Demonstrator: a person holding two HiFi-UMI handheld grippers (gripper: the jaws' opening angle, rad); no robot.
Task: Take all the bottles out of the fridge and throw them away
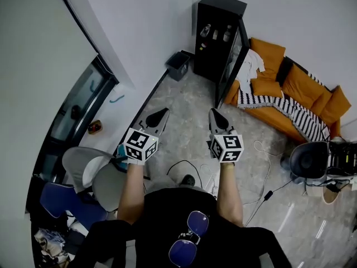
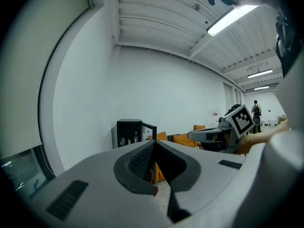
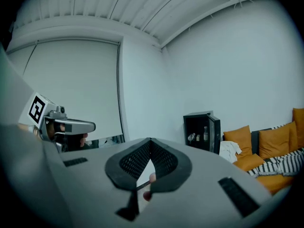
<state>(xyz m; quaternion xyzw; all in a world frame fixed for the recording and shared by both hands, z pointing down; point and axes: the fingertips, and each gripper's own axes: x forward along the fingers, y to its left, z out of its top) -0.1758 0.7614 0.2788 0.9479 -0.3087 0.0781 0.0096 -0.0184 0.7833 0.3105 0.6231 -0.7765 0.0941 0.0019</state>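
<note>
Plainly, the job has barely begun. The black fridge (image 1: 207, 60) stands well apart from the person, against the far wall with its door (image 1: 230, 66) swung open. The bottles (image 1: 215, 33), a few standing on a shelf inside, are untouched. The left gripper (image 1: 158, 117) and the right gripper (image 1: 217, 118) are held out in front of the body, roughly level and side by side. Each has its jaws pressed together on nothing; both gripper views show the dark pads meeting at the tip with only the room beyond. The step in hand looks like the approach to the fridge. The next move, as I judge it, calls for crossing the pale floor (image 1: 184, 110), minding the loose cable (image 1: 177, 163). One pair of jaws must then be spread before reaching through the open door for a bottle. A dark bin (image 1: 179, 65) sits on the floor just beside the fridge and is probably where the bottles should go. An orange sofa (image 1: 301, 88) with a striped blanket (image 1: 279, 108) lies on the fridge's other side. No writing can be read: the bottle labels are too small, and the only print is the black-and-white square markers on each gripper's cube (image 1: 139, 144).
</note>
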